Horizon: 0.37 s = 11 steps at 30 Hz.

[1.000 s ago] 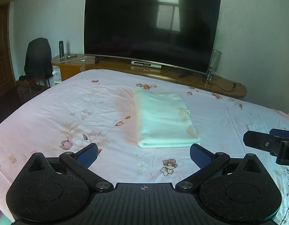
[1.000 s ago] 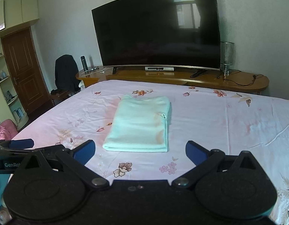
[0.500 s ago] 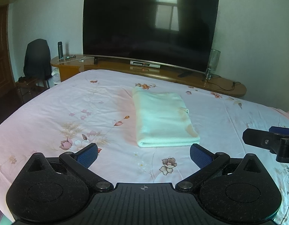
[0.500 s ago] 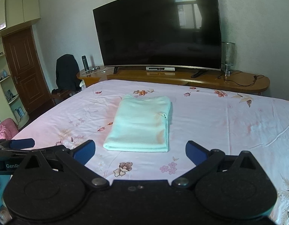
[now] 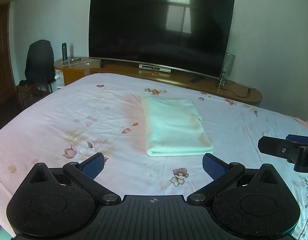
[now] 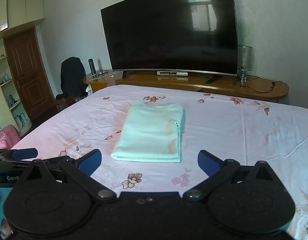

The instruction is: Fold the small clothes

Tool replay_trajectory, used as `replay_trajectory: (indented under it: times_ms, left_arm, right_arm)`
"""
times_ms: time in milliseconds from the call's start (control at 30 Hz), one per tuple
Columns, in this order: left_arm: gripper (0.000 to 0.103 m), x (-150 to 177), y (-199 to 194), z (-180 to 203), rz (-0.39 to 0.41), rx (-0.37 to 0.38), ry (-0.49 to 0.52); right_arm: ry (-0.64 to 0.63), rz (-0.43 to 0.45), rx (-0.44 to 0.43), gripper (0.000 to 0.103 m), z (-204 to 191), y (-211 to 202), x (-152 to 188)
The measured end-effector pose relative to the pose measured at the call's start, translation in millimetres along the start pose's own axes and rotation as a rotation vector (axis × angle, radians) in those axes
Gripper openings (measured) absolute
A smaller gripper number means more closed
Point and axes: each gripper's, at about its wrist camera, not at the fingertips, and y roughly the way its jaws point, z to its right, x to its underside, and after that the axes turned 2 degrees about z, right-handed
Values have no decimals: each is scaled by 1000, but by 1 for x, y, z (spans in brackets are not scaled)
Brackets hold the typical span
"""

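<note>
Little has moved since a second ago: both grippers hover wide apart and empty, barely drifting.

From the left wrist view, the left gripper (image 5: 153, 165) faces the folded pale mint-green fleece cloth (image 5: 175, 126), lying flat on the pink floral bedsheet (image 5: 64, 120). It looks soft, light and limp; its near doubled edge seems the best hold. The right gripper (image 5: 284, 150) shows alongside.

The right wrist view alone shows the brown wooden door (image 6: 28, 76).
</note>
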Motion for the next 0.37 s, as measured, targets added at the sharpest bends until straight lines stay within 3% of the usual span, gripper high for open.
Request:
replay_trajectory:
  times_ms: [367]
  left_arm:
    - [103,1,-1,2,4,-10,50]
  right_arm:
    - [-4,1,0,102,1,0,0]
